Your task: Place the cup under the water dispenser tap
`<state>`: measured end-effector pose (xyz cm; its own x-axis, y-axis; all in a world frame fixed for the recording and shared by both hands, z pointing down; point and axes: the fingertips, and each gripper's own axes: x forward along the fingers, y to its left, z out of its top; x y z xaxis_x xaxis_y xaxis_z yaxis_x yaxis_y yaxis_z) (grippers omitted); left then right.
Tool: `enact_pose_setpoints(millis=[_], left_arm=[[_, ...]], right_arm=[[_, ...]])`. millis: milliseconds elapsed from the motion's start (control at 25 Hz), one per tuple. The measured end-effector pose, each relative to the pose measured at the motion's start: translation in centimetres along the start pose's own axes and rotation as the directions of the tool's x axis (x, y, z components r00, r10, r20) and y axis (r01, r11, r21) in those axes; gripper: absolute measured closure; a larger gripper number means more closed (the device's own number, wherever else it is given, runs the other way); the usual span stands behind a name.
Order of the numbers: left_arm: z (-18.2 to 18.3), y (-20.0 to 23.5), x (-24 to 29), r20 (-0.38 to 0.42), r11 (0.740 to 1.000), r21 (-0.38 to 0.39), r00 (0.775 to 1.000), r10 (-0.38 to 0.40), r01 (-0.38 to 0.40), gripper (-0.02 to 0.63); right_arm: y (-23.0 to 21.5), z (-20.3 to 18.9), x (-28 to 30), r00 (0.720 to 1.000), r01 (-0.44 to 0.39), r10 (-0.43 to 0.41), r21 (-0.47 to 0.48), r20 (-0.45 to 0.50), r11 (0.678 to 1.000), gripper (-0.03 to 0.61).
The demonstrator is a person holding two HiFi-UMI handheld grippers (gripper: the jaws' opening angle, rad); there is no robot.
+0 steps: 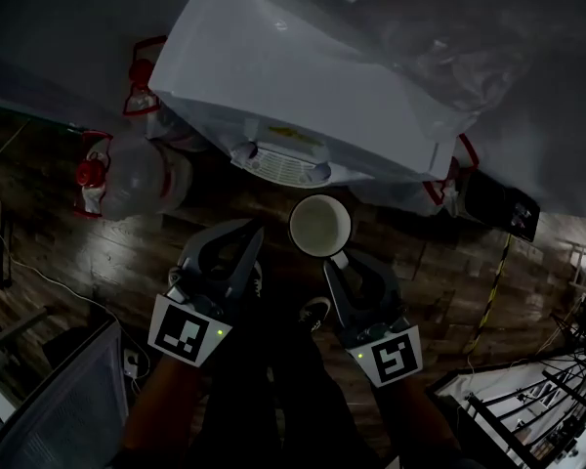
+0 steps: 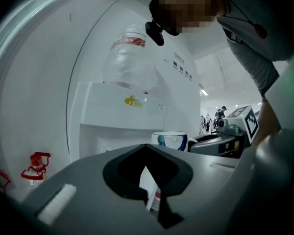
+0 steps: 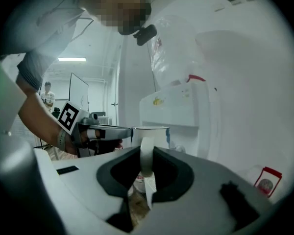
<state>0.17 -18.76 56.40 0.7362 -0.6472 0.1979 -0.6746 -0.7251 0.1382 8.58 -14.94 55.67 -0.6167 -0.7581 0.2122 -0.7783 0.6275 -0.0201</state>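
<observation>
closest in, the person's two forearms carry a grey two-jaw gripper each, both topped with a black-and-white marker cube. the right gripper (image 1: 338, 262) pinches the thin handle of a white ceramic cup with a blue pattern (image 1: 319, 225); its own view shows the pale handle standing upright between the two jaws, which are closed onto it. the cup hangs upright in the air, mouth up, its inside pale and bare.

the left gripper (image 1: 251, 234) sits just left of the cup without touching it. its jaws are drawn together with only a thin slit showing, and nothing is gripped between them.

beyond the cup stands the tall white water dispenser (image 1: 303, 76), with a clear upturned bottle on top in the left gripper view. from the head view, the cup lies just in front of the dispenser's round white slotted drip tray (image 1: 278, 162), near it but not over it.

to the left, clear water bottles with red caps (image 1: 137, 176) lie on the dark wooden floor (image 1: 68, 252) beside the dispenser.
</observation>
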Motion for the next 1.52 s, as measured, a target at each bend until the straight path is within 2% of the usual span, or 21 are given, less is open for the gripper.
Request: enact_pose_setpoints(millis=[360, 680, 1160, 1360, 1520], left_arm=[[-5.1, 1.8, 1.6, 0.035, 0.999, -0.035, 0.999, 0.035, -0.034, 0.606], [-9.8, 2.5, 3.4, 0.018, 0.997, -0.035, 0.998, 0.064, -0.063, 0.606], [-12.9, 3.2, 7.2, 0.05, 0.988, -0.117, 0.993, 0.105, -0.099, 0.606], [-13.9, 3.1, 8.4, 0.04, 0.993, -0.093, 0.996, 0.076, -0.072, 0.606], [-14.6, 3.0, 9.1, 0.032, 0.994, -0.087, 0.997, 0.063, -0.06, 0.606]], right_arm=[[-0.5, -7.1, 2.4, 0.999, -0.023, 0.021, -0.068, -0.029, 0.997, 0.512], [-2.0, -12.4, 4.4, 0.999, 0.009, -0.012, -0.1, -0.038, 0.995, 0.512], [-5.2, -16.0, 7.1, 0.996, 0.095, -0.094, -0.105, 0.014, 0.99, 0.512], [-6.0, -18.1, 7.8, 0.993, 0.114, -0.115, -0.105, -0.002, 0.988, 0.512], [-6.3, -18.4, 8.0, 0.993, 0.119, -0.118, -0.12, 0.02, 0.986, 0.512]])
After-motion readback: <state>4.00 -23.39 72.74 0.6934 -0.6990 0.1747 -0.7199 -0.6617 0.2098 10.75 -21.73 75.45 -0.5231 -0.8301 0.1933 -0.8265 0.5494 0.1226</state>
